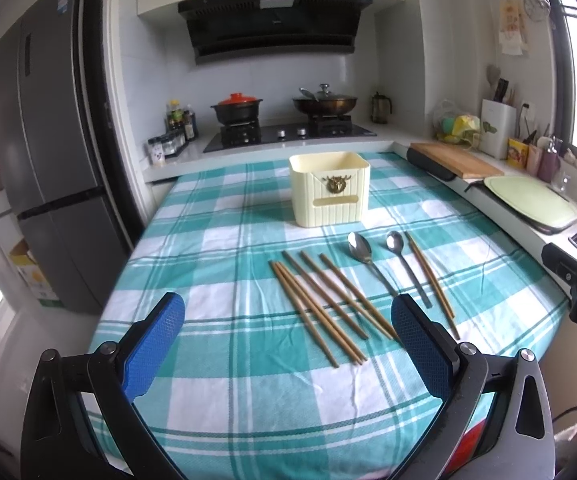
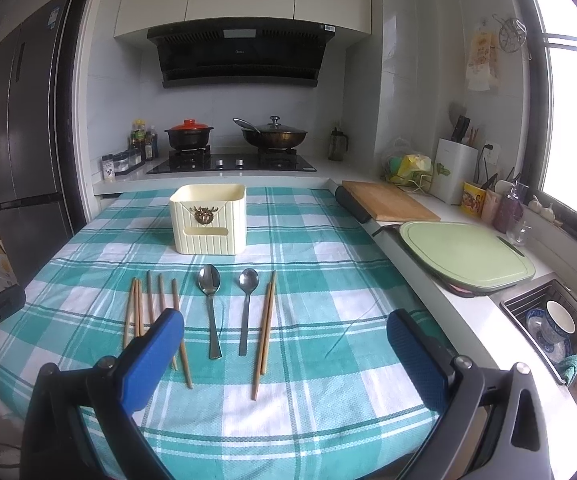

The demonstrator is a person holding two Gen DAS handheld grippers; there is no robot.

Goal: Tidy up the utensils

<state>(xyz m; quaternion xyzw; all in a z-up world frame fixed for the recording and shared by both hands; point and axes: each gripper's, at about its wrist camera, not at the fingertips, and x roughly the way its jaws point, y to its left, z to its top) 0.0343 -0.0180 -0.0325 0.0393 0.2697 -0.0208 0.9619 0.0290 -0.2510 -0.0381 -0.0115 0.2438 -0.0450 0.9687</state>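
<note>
A cream utensil box (image 1: 329,188) (image 2: 208,219) stands open-topped at the far middle of the teal checked tablecloth (image 1: 216,248) (image 2: 320,248). In front of it lie several wooden chopsticks (image 1: 320,306) (image 2: 150,308), two steel spoons (image 1: 362,254) (image 2: 209,292) (image 1: 402,254) (image 2: 247,292), and one more chopstick pair (image 1: 432,284) (image 2: 265,332) to the right. My left gripper (image 1: 288,320) is open and empty above the near cloth. My right gripper (image 2: 284,332) is open and empty above the near cloth.
A stove with a red-lidded pot (image 1: 235,108) and a wok (image 1: 324,102) is at the back. A wooden cutting board (image 2: 388,200), a green board (image 2: 464,252) and a sink with bowls (image 2: 552,320) line the right counter. A fridge (image 1: 36,140) stands at left.
</note>
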